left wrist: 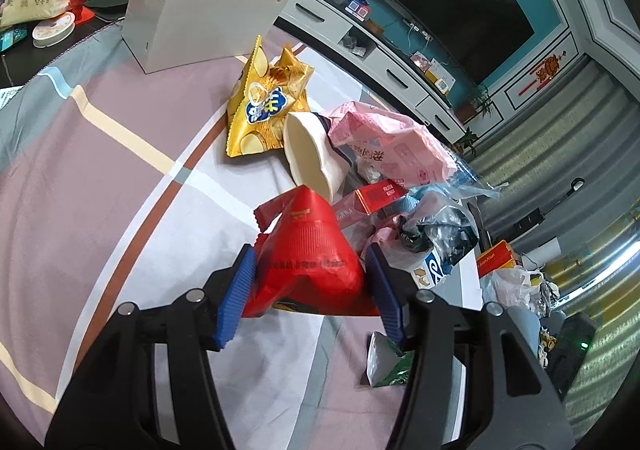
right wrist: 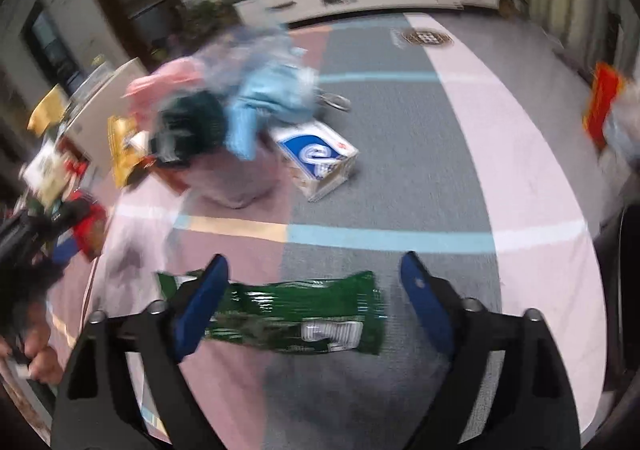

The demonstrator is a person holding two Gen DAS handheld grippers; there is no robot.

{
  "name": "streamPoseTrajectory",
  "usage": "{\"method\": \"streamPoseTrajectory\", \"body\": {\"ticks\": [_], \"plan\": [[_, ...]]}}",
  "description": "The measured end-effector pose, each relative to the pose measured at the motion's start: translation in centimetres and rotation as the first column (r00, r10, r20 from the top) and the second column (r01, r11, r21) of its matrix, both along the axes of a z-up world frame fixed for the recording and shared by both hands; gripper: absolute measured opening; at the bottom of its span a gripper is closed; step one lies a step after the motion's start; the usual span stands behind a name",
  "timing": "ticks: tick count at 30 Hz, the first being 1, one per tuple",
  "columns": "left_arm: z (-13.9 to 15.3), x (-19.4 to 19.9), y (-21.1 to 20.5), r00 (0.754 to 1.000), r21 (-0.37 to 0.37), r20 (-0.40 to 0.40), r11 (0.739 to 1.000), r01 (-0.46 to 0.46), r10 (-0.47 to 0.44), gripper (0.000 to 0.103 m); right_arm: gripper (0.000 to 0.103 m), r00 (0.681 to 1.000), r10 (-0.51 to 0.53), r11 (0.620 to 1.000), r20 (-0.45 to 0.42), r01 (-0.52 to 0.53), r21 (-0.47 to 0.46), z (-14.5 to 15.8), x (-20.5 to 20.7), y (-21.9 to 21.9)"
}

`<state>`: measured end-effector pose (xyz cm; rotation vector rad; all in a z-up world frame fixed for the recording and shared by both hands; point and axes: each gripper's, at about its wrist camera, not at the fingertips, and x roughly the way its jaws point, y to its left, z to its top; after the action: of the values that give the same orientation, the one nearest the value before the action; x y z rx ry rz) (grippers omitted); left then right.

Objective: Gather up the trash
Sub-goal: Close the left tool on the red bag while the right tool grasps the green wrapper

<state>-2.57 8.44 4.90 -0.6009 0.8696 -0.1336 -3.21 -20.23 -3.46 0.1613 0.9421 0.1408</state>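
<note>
Left wrist view showed the left gripper (left wrist: 310, 282) with its ribbed blue pads (left wrist: 236, 294) closed on a red foil wrapper (left wrist: 310, 250), a glossy, creased packet bulging up between the two pads and clamped from both sides. Beyond it on the striped cloth (left wrist: 80, 170) lay a heap of trash: a crinkled yellow chip bag (left wrist: 264, 106), a cream paper cup (left wrist: 310, 150) tipped on its side, a pink printed bag (left wrist: 384, 142) and a red carton (left wrist: 380, 194), all touching or overlapping. A white box (left wrist: 200, 6) stood farther back, apart from the heap.

Right wrist view, blurred, showed the right gripper (right wrist: 316, 290) with its jaws standing wide apart. A shiny green wrapper (right wrist: 296, 314), flat and wrinkled, lay across the cloth between them; it passed behind the left-hand pad, while the right-hand pad stood clear of it, so nothing was gripped. Farther off sat a blue-and-white carton (right wrist: 318, 162) beside the smeared pile.
</note>
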Motion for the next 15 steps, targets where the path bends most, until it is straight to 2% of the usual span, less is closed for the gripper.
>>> {"method": "streamPoseTrajectory", "body": {"ticks": [3,6,9,14,15], "plan": [[0.0,0.0,-0.4,1.000,0.007,0.002,1.000,0.009,-0.009,0.057,0.094,0.994,0.106,0.993,0.027,-0.104,-0.064,0.4,-0.4,3.1],[0.1,0.0,-0.7,1.000,0.010,0.002,1.000,0.019,-0.019,0.057,0.095,0.987,0.159,0.972,0.033,-0.150,-0.181,0.1,-0.7,5.8],[-0.1,0.1,-0.7,1.000,0.013,-0.005,1.000,0.020,-0.020,0.057,0.095,0.978,0.206,0.956,0.014,-0.198,-0.215,-0.7,-0.5,7.6],[-0.1,0.2,-0.8,1.000,0.013,-0.005,1.000,0.027,-0.027,0.058,0.095,0.983,0.181,0.952,-0.037,-0.185,-0.245,-2.5,0.5,7.6],[-0.1,0.2,-0.8,1.000,0.013,-0.006,1.000,0.028,-0.028,0.058,0.092,0.984,0.172,0.953,-0.041,-0.177,-0.246,-2.8,0.6,7.4]]}}
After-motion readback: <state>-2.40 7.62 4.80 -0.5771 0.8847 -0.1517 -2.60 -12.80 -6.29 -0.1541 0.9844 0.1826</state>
